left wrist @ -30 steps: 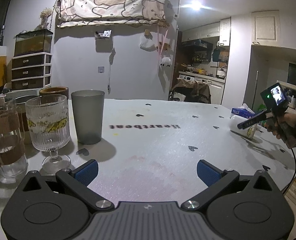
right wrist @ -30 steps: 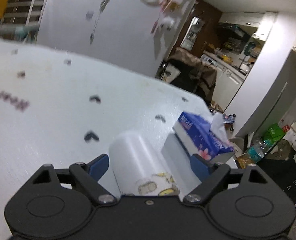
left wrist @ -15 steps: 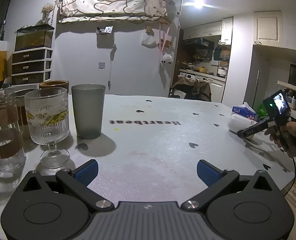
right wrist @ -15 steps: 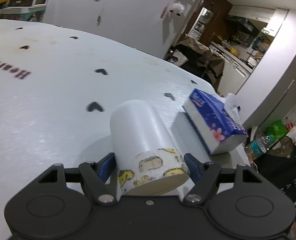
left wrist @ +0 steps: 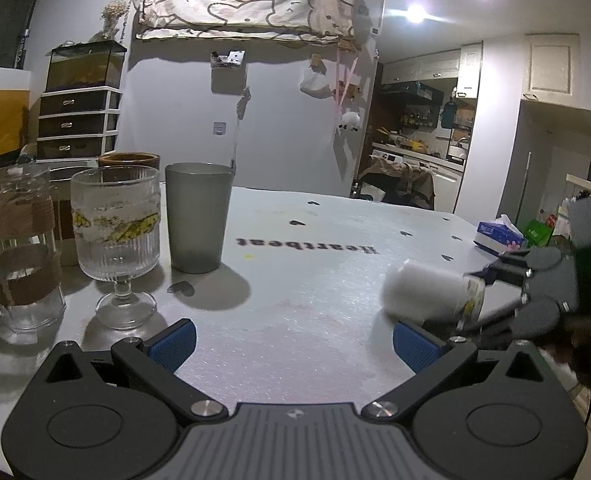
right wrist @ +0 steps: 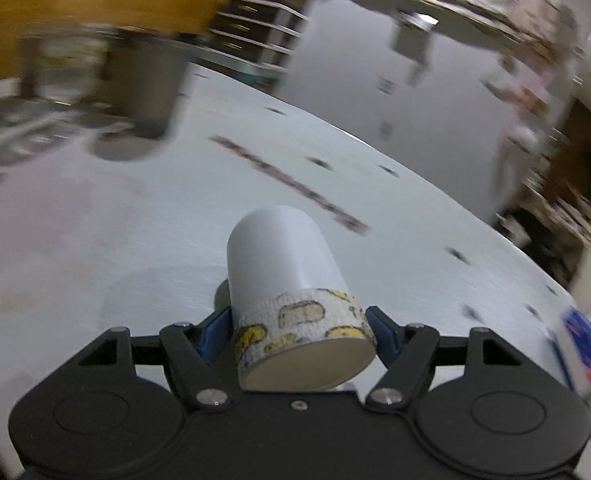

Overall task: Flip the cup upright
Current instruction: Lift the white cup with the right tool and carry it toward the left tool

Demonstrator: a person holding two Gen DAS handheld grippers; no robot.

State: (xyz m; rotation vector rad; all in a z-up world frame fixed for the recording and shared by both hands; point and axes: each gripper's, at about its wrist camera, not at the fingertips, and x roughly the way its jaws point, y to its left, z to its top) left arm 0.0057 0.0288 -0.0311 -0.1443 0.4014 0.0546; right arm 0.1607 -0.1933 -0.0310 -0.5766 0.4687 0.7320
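The right gripper (right wrist: 299, 326) has its blue pads (right wrist: 214, 326) pressed against both sides of the white cup (right wrist: 283, 264), clamping it near the rim. The cup lies on its side in the jaws, closed base pointing away toward 12 o'clock and mouth facing the camera at 6 o'clock. Its body is plain matte white, and a band of tape printed with yellow and cream blobs outlined in black wraps the rim. In the left wrist view the cup (left wrist: 427, 292) sits at 3 o'clock, held out sideways just above the table (left wrist: 303, 320), though whether it touches the surface cannot be told. The left gripper (left wrist: 293, 340) has its jaws spread wide with nothing between them, low over the near edge of the table.

The tabletop is pale grey-white, scattered with small dark hearts and a printed word. At 10 o'clock stand a grey tumbler (left wrist: 198, 216), a ribbed stemmed glass (left wrist: 117, 236) and a clear jar with brown bands (left wrist: 17, 248). A blue tissue box (left wrist: 497, 236) rests near the far right edge. Beyond are a grey wall, a set of drawers (left wrist: 77, 124) and a lit kitchen.
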